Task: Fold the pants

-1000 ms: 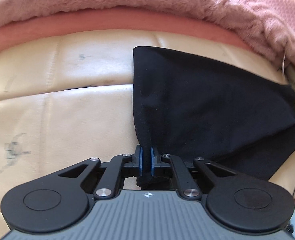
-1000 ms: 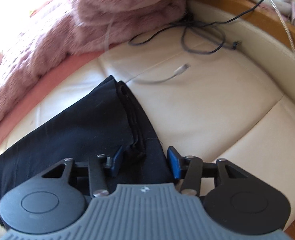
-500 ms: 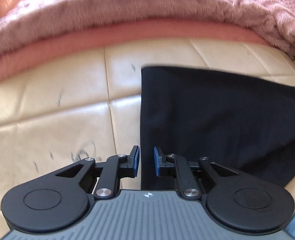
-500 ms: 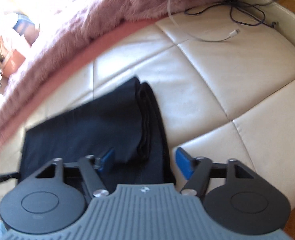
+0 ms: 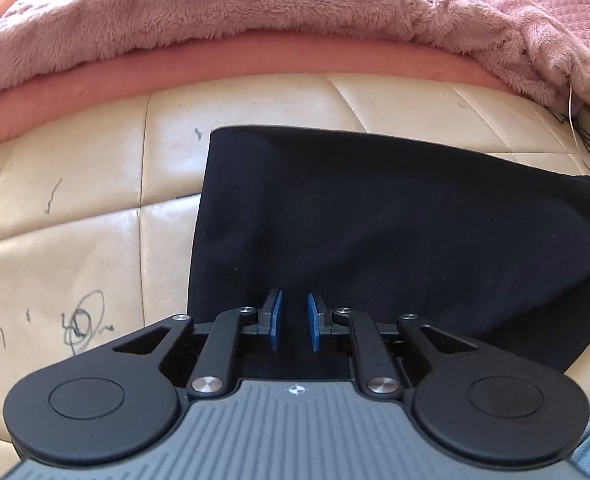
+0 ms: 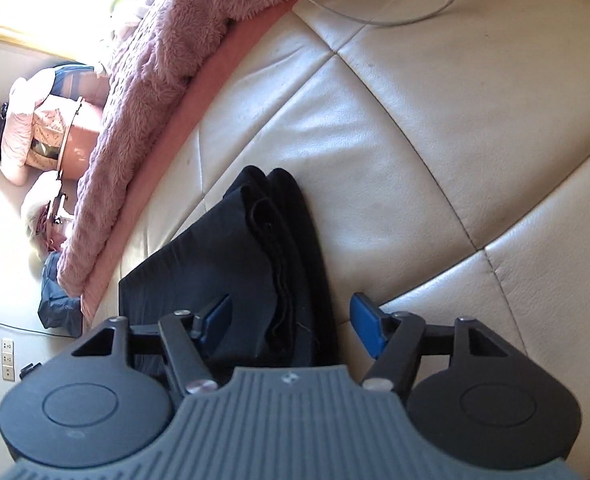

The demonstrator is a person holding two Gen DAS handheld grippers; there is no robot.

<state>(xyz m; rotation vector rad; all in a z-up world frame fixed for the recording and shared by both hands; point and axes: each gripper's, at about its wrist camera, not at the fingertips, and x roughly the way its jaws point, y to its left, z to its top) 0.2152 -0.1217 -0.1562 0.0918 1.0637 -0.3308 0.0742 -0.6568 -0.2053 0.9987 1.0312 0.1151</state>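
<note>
The black pants point(image 5: 395, 220) lie folded flat as a dark rectangle on the cream leather cushion point(image 5: 75, 220). My left gripper point(image 5: 293, 320) hovers over their near left corner; its blue pads stand a little apart with cloth showing below the gap, not pinched. In the right wrist view the same pants point(image 6: 223, 248) show their stacked folded edge. My right gripper point(image 6: 291, 306) straddles that thick edge with wide jaws that are closing, and neither pad touches the cloth.
A fluffy pink blanket point(image 5: 255, 12) and a pink sheet edge border the far side of the cushion. A white charging cable point(image 6: 415, 8) lies on the leather beyond the pants. Bags point(image 6: 55, 128) sit on the floor at the left.
My left gripper let go of the pants' edge, its jaws parting, and the cloth settled flat. My right gripper's jaws widened around the folded edge, and its view swung towards the floor side.
</note>
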